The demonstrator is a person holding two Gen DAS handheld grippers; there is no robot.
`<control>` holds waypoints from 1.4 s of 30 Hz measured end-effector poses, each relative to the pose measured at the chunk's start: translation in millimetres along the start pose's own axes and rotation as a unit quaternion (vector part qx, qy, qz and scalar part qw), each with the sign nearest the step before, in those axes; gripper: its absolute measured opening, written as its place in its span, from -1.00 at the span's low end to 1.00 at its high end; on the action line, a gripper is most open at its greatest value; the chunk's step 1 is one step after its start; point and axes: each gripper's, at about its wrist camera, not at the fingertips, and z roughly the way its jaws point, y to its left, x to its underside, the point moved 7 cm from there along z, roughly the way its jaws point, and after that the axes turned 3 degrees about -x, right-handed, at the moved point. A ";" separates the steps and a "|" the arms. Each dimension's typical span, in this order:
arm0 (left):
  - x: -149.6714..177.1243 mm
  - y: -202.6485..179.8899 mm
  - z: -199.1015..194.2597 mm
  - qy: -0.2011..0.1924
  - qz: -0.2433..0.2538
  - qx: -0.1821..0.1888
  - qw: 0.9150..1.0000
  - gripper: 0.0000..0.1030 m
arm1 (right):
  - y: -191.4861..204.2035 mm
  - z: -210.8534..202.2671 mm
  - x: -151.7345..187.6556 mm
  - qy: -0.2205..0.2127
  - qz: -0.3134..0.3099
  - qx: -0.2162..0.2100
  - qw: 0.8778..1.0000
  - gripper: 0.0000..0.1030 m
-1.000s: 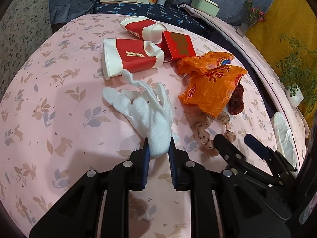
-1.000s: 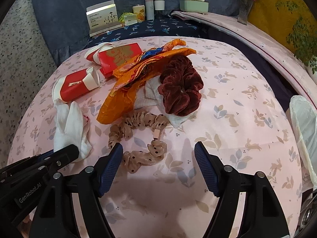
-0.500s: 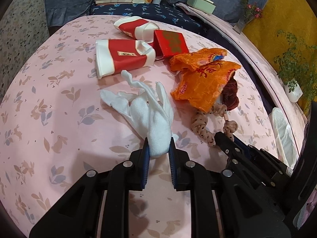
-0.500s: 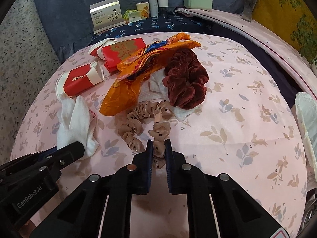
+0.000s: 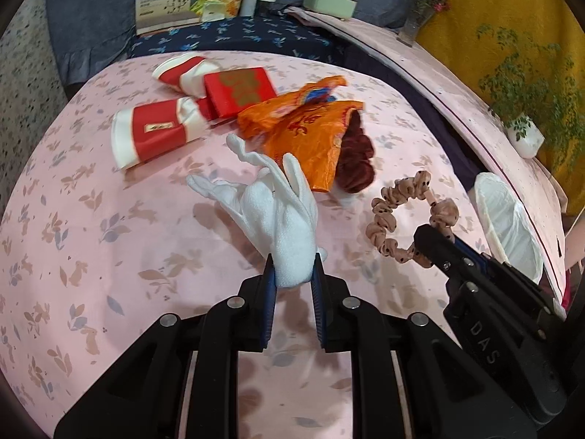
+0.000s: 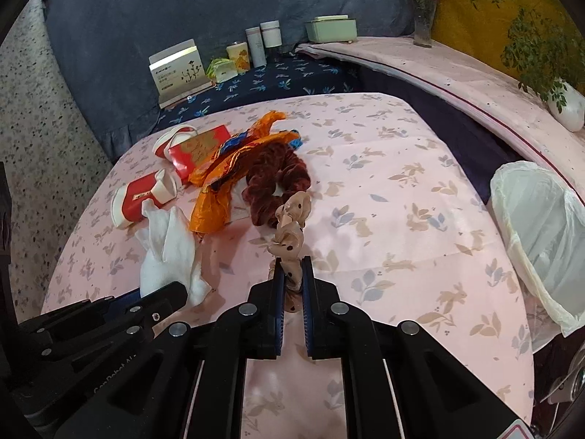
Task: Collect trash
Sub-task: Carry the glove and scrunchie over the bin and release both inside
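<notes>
Left claw (image 5: pixel 292 274) is pinching the cuff of a white glove (image 5: pixel 270 205), pads pressed into the cloth on both sides, and the glove's fingers fan out away from the camera above the pink bunny-print desk (image 5: pixel 91 219). Right claw (image 6: pixel 292 278) is squeezed nearly together on a beige dotted scrunchie (image 6: pixel 292 226), which sticks up from between the pads; from the left camera the same scrunchie (image 5: pixel 402 216) shows as an open loop off the cloth, held at its near edge by the right claw (image 5: pixel 431 245).

Just past the glove lies a crumpled orange wrapper (image 5: pixel 310 135), and tucked against its far right side sits a dark red velvet scrunchie (image 5: pixel 358 161). Left of the wrapper there's a red-and-white cup sleeve (image 5: pixel 153 131) lying flat, a second one (image 5: pixel 179 71) behind it, and a red packet (image 5: pixel 237 89) between them, touching both.

Out at the desk's right edge, a bin lined with a white bag (image 6: pixel 541 226) stands open, well apart from the pile. On the far dark-blue shelf (image 6: pixel 274 80) stand a box, bottles and a pale green tin, with a flower vase (image 6: pixel 424 18) and a potted plant (image 6: pixel 563 102) along the ledge to the right.
</notes>
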 end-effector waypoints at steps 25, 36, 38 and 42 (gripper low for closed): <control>-10.9 -192.7 -10.7 -0.022 0.156 0.054 0.986 -0.66 | -173.1 -89.0 -17.4 -0.084 0.102 0.072 0.989 -0.84; -10.1 -277.4 2.1 -0.002 0.196 0.125 0.973 -0.66 | -254.1 -110.7 -12.0 -0.097 0.142 0.121 0.978 -0.84; -8.4 -290.2 5.2 0.001 0.204 0.133 0.970 -0.66 | -267.1 -113.1 -8.8 -0.098 0.153 0.127 0.975 -0.84; -5.0 -315.0 13.9 0.009 0.222 0.145 0.964 -0.66 | -289.1 -113.2 -3.4 -0.096 0.170 0.137 0.971 -0.84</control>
